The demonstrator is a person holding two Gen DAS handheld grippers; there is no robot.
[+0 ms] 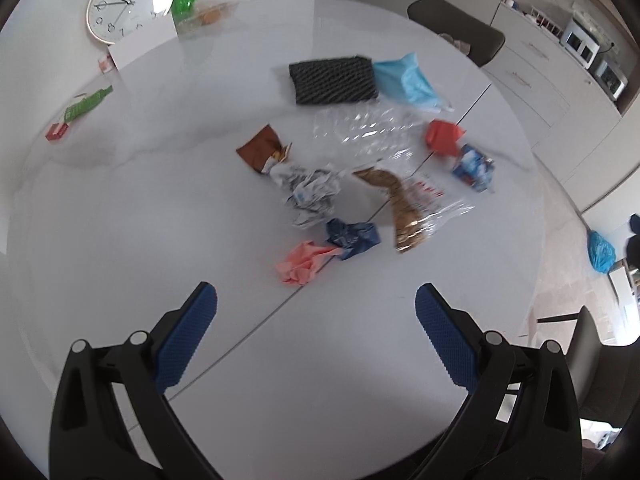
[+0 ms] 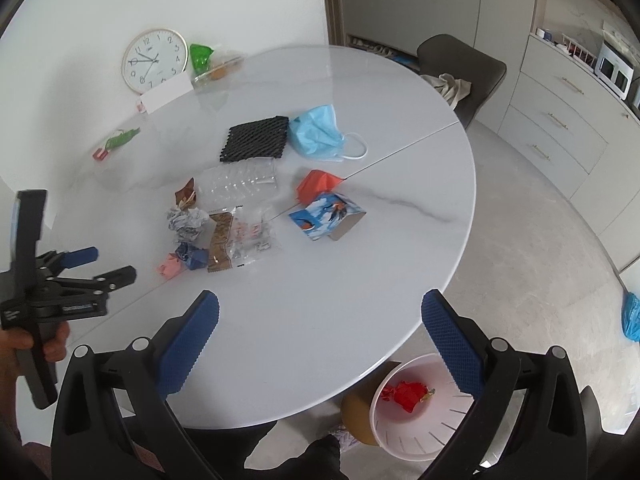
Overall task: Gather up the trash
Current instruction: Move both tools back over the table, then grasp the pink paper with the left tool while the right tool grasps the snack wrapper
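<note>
Trash lies scattered on a round white table — left gripper and right gripper both spread wide, empty.

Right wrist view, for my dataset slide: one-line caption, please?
Open right gripper above round white table strewn with trash, white bin below holding red wrapper.

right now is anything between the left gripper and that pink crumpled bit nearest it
Nothing visible. The left gripper is open, and only bare table lies between its fingers and the pink crumpled scrap. A dark blue wrapper touches the scrap on its far side, not in the approach path.
</note>
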